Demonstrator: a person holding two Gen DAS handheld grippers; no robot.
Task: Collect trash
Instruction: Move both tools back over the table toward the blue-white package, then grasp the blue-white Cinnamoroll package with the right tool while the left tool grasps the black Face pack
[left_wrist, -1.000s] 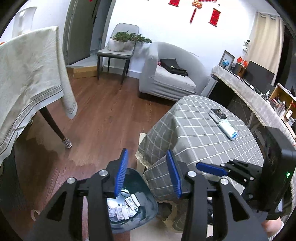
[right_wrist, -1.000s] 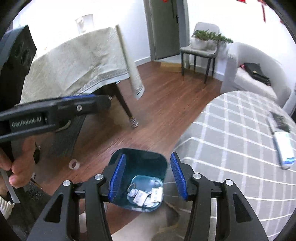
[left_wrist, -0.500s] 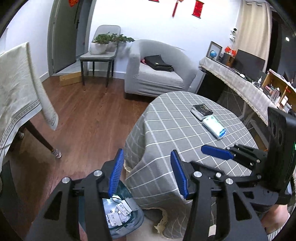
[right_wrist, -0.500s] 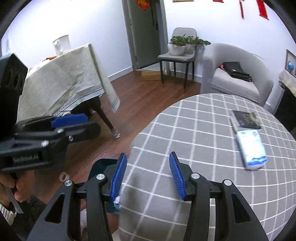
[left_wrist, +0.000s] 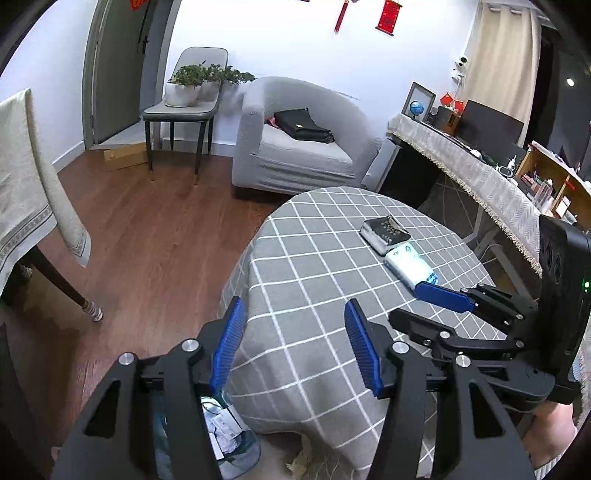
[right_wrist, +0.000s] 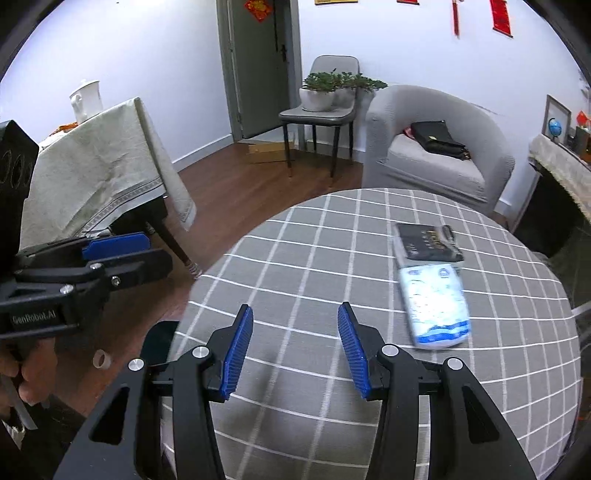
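A dark teal trash bin (left_wrist: 236, 448) with white paper scraps inside stands on the floor at the round table's near left edge; only its rim (right_wrist: 157, 341) shows in the right wrist view. My left gripper (left_wrist: 293, 345) is open and empty, above the table edge and the bin. My right gripper (right_wrist: 293, 341) is open and empty over the grey checked tablecloth (right_wrist: 332, 258). A white and blue tissue pack (right_wrist: 434, 306) and a dark packet (right_wrist: 426, 240) lie on the table, ahead and right of the right gripper.
A roll of tape (right_wrist: 101, 359) lies on the wooden floor near the bin. A beige-clothed table (right_wrist: 99, 173) stands left. A grey armchair (left_wrist: 299, 147) with a black bag, a chair with plants (left_wrist: 188, 96) and a cluttered desk (left_wrist: 480, 166) are beyond.
Both grippers have risen and swung from over the bin to over the round table. The bin has slid to the bottom left of both views. Both stay open.
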